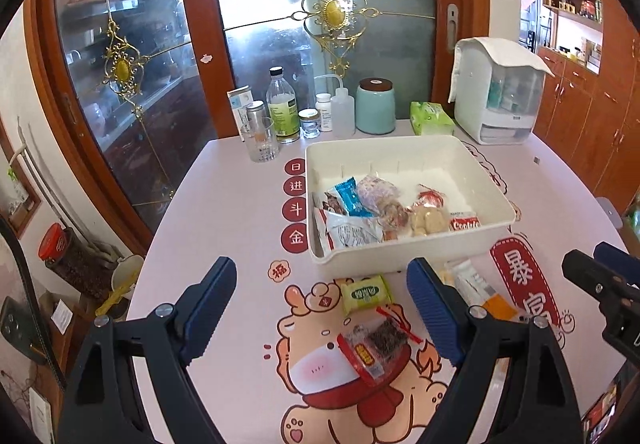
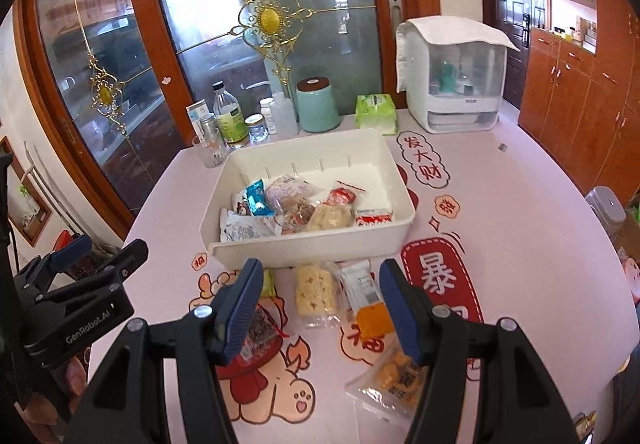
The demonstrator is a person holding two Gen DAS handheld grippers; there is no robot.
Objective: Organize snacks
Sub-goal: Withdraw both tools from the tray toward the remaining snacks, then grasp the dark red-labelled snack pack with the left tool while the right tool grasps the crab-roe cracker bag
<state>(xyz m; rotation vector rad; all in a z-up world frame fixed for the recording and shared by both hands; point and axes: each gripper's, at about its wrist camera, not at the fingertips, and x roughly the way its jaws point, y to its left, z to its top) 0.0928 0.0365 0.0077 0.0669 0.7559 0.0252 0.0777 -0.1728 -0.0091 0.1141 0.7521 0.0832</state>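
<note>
A white bin on the table holds several wrapped snacks. In front of it lie loose snacks: a green packet, a dark red-edged packet, a pale rice-cake packet, a white-and-orange sachet and a clear packet of orange pieces. My left gripper is open and empty above the green and dark packets. My right gripper is open and empty above the rice-cake packet and sachet.
Bottles, jars and a glass stand at the table's far edge, with a teal canister, a green tissue pack and a white dispenser box. Glass doors stand behind; wooden cabinets are at right.
</note>
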